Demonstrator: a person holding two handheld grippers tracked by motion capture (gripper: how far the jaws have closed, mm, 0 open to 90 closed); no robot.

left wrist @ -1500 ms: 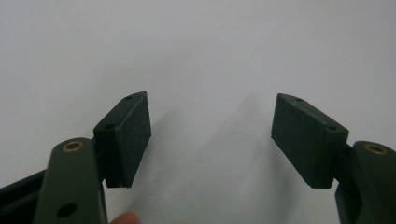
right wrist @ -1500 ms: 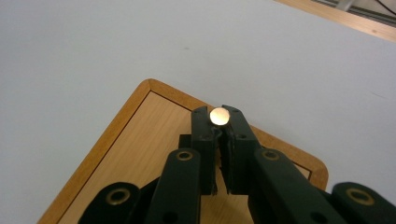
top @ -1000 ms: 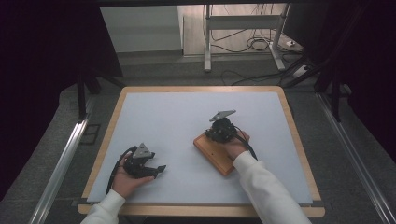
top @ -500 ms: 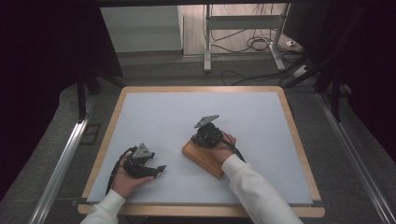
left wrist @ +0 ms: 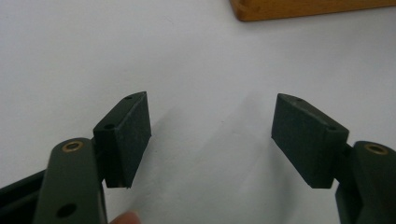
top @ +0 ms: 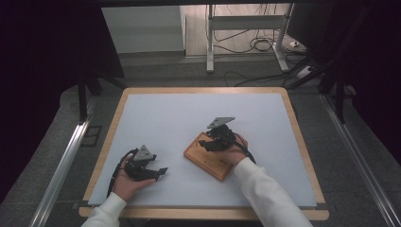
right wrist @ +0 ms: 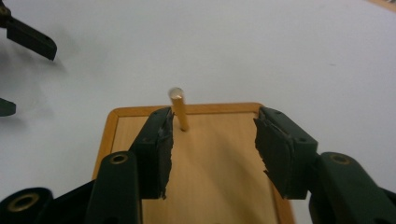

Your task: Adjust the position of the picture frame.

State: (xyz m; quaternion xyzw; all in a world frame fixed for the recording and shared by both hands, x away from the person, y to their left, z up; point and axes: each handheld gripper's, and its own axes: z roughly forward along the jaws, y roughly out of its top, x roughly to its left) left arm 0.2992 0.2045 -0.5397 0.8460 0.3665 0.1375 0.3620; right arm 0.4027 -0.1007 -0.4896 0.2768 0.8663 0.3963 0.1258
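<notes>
White matting covered the table, framed by a pale wooden rim, with dark floor and cables beyond. On it, right of centre, lay a flat wooden board of orange-brown wood with a raised border, its long axis running diagonally from near-right to far-left in the high view. A thin wooden peg stood upright near the board's far end, light at its tip, pointing straight up. The right gripper hung over the board; its jaws had just been opening and stood apart, the peg just beside the left pad but not pinched. The left gripper rested on the mat at the near-left, well apart from the board, its jaws wide with nothing between them.
</notes>
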